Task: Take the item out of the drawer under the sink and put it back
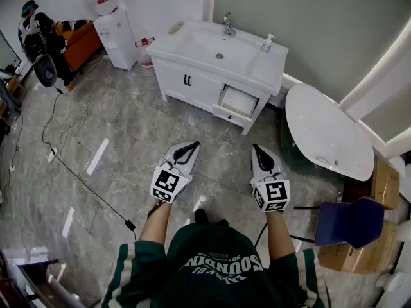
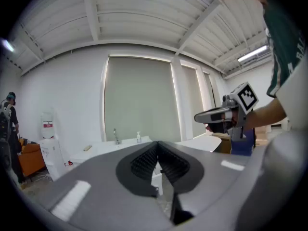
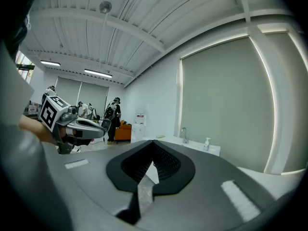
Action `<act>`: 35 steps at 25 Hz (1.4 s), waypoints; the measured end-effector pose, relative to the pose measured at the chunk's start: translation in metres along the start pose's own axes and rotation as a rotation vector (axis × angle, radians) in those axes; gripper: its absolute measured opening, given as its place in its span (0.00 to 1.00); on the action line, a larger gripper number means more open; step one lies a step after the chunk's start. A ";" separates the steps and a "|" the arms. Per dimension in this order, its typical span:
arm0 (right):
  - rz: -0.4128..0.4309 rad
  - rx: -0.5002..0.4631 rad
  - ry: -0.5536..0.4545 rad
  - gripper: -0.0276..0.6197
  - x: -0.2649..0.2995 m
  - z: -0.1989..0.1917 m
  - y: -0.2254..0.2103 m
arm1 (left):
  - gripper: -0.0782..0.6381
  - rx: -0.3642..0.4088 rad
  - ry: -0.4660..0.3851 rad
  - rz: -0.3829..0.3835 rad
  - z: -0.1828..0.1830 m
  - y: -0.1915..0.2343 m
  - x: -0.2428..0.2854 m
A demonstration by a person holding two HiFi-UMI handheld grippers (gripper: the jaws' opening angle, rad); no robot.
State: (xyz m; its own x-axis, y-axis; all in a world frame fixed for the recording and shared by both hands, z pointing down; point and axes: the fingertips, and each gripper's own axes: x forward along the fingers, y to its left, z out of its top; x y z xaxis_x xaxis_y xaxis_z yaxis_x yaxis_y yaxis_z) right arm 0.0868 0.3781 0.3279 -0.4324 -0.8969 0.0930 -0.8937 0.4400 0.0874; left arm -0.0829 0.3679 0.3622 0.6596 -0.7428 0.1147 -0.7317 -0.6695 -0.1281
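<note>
Head view puts the left gripper (image 1: 187, 147) and right gripper (image 1: 259, 149), both pinched together and empty, well short of the far sink cabinet (image 1: 192, 82), so the approach looks barely begun, and next comes reaching its open right-hand drawer (image 1: 238, 101), whose pale contents I cannot identify.

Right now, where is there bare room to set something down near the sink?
The counter is bare at its left front, between basin and small object; most of the round white table is too. Faucet and soap bottle crowd the counter's back.
</note>
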 end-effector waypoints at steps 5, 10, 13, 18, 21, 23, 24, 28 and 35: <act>0.021 0.017 0.004 0.05 0.010 -0.002 0.002 | 0.18 -0.002 -0.002 -0.005 0.000 0.007 0.009; 0.032 0.022 0.025 0.05 0.011 -0.009 0.004 | 0.18 0.004 0.003 -0.017 -0.002 0.007 0.014; 0.048 0.034 0.033 0.05 0.013 -0.010 0.006 | 0.18 0.007 0.004 -0.028 -0.002 0.005 0.017; 0.060 0.029 0.045 0.05 0.020 -0.012 0.007 | 0.18 0.007 0.005 -0.039 -0.004 0.004 0.024; 0.067 0.032 0.047 0.05 0.027 -0.012 0.009 | 0.18 0.001 0.005 -0.040 -0.007 0.009 0.024; 0.065 0.031 0.049 0.05 0.030 -0.013 0.012 | 0.18 0.000 0.006 -0.040 -0.008 0.015 0.021; 0.063 0.031 0.050 0.05 0.031 -0.013 0.013 | 0.18 -0.001 0.007 -0.041 -0.009 0.016 0.020; 0.054 0.030 0.056 0.05 0.036 -0.016 0.015 | 0.18 -0.001 0.011 -0.046 -0.013 0.023 0.019; 0.034 0.023 0.078 0.05 0.054 -0.021 0.004 | 0.18 -0.011 0.015 -0.066 -0.017 0.038 0.038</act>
State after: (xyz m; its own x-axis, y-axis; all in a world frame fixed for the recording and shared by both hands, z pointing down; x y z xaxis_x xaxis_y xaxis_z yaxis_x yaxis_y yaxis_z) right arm 0.0628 0.3327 0.3543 -0.4531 -0.8746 0.1728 -0.8814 0.4685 0.0601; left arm -0.0886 0.3137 0.3782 0.7039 -0.6969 0.1373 -0.6886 -0.7169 -0.1091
